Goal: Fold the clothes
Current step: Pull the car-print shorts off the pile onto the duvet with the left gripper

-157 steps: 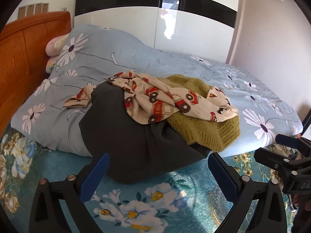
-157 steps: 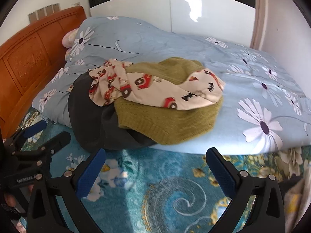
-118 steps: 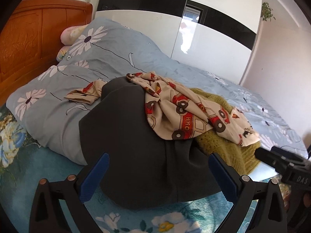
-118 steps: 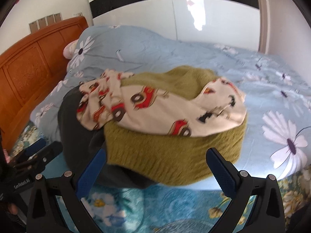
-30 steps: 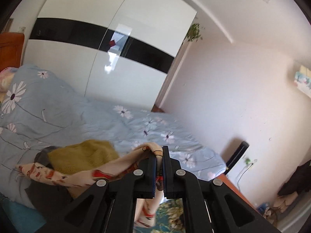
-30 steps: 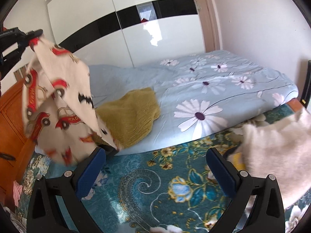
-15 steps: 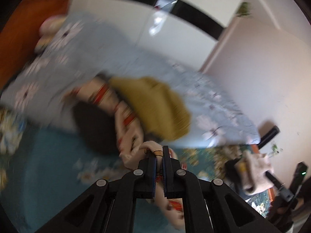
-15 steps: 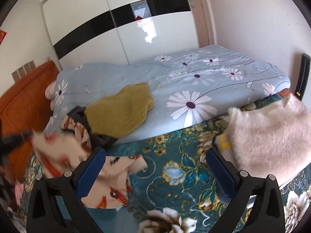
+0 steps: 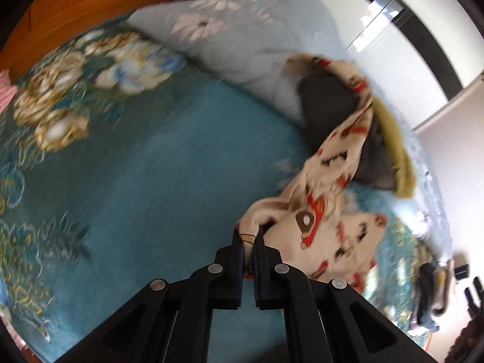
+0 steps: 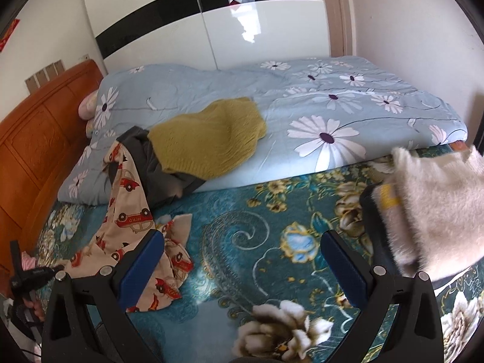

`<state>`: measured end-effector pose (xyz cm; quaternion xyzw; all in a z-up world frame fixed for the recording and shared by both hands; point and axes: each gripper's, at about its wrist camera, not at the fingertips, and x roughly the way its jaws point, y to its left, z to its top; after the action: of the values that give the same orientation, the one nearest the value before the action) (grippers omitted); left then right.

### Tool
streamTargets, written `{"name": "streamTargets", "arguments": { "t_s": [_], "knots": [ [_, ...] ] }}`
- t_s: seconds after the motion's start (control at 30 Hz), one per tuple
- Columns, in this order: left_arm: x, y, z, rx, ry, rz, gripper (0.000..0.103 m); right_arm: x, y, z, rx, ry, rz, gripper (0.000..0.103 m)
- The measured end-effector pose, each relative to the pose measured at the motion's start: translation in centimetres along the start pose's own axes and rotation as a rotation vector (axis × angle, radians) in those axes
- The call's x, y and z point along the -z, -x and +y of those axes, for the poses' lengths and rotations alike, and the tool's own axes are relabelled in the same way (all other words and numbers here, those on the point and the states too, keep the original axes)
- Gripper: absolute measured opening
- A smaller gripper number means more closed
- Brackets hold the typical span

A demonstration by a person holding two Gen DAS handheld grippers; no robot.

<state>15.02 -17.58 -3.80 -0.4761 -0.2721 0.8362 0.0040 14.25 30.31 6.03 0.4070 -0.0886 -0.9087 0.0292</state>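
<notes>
Three garments: your left claw [image 9: 248, 243] pinches the cream car-print cotton garment [image 10: 128, 220]; olive knit sweater [image 10: 208, 139] and dark grey garment [image 10: 157, 166] lie on the bed; your right claw [image 10: 242, 260] gapes empty.

The cream garment [image 10: 130, 220] carries red cars with dark wheels. The knitted sweater [image 10: 208, 142] is olive green, and the cloth [image 10: 157, 172] under it is charcoal grey. The quilt [image 10: 338, 121] is pale blue with white daisies that have dark purple centres. The teal sheet [image 10: 248, 236] bears gold scrolls and white and blue flowers. The headboard [image 10: 33, 139] is orange-brown wood
</notes>
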Motion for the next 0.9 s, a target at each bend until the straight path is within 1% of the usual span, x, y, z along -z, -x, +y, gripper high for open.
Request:
{"name": "streamTargets", "arguments": {
  "t_s": [0.2,0.33,0.47,0.67,0.83,0.9],
  "knots": [
    [0.6,-0.1,-4.9,0.131,-0.106,0.046,0.005,0.9,-1.4,1.9,-0.013,0.034,0.049,0.103],
    [1.0,-0.1,-8.2,0.218,-0.176,0.076,0.005,1.2,-1.6,2.3,-0.026,0.027,0.056,0.103],
    [3.4,-2.3,-15.2,0.281,-0.272,0.150,0.005,1.3,-1.1,1.0,-0.016,-0.005,0.042,0.103],
    [7.3,-6.0,-26.2,0.372,-0.420,0.266,0.005,1.9,0.3,-3.6,0.038,-0.074,0.025,0.103],
    [10.6,-9.0,-35.3,0.448,-0.542,0.363,0.005,3.1,1.6,-8.8,0.105,-0.160,0.027,0.103],
    [11.8,-11.1,-37.2,0.432,-0.542,0.409,0.005,3.6,2.1,-10.5,0.130,-0.186,0.030,0.103]
  ]
}}
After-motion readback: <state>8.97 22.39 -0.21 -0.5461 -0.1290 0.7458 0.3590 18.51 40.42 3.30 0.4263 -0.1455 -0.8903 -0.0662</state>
